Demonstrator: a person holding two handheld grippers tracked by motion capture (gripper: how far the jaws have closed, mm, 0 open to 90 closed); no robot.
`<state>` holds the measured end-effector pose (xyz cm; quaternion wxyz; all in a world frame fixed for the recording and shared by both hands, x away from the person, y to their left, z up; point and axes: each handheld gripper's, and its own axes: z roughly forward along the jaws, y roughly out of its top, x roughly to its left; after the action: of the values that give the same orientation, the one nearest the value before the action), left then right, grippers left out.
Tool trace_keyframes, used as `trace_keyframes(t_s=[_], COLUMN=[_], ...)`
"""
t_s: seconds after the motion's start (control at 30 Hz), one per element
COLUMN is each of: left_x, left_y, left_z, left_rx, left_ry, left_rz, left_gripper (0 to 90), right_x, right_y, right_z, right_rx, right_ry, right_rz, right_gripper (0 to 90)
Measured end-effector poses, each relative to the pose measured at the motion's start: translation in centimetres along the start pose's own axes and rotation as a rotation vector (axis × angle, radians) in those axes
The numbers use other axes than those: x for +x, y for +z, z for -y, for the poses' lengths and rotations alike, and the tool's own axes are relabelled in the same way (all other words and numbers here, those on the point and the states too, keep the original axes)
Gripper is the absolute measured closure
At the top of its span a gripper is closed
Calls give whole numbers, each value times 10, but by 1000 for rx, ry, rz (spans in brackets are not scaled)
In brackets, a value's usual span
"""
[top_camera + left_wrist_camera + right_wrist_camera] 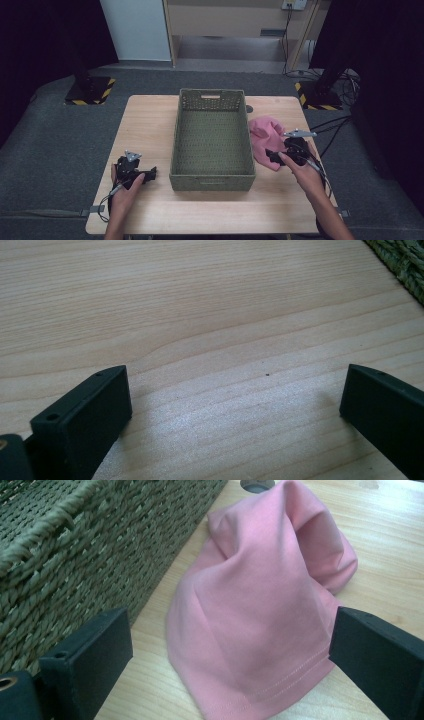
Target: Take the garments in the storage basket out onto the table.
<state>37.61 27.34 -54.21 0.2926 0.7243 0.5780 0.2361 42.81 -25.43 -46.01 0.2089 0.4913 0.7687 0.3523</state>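
Wooden table (150, 120) bears empty basket (212, 176); both hand-held grippers released, pink cloth (260, 610) beside it.

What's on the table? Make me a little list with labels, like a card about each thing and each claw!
table: light wooden table
basket: green woven rectangular basket in the middle, nothing inside
cloth: crumpled pink cloth lying on the table, right of the basket, beside its wall
left claw: left claw open, low over bare wood, left of the basket
right claw: right claw open, jaws either side of the cloth's near edge, not closed on it
hands: one hand holds each claw
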Motion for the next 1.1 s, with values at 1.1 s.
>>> trace_keyframes(t_s=[1.1], left_x=[0], left_y=[0], left_z=[0], left_rx=[-1], left_ry=[-1], left_rz=[-1], left_gripper=[0], right_x=[19], right_y=[-7], right_z=[51], right_rx=[52], right_ry=[-22], right_rz=[-58], right_gripper=[41])
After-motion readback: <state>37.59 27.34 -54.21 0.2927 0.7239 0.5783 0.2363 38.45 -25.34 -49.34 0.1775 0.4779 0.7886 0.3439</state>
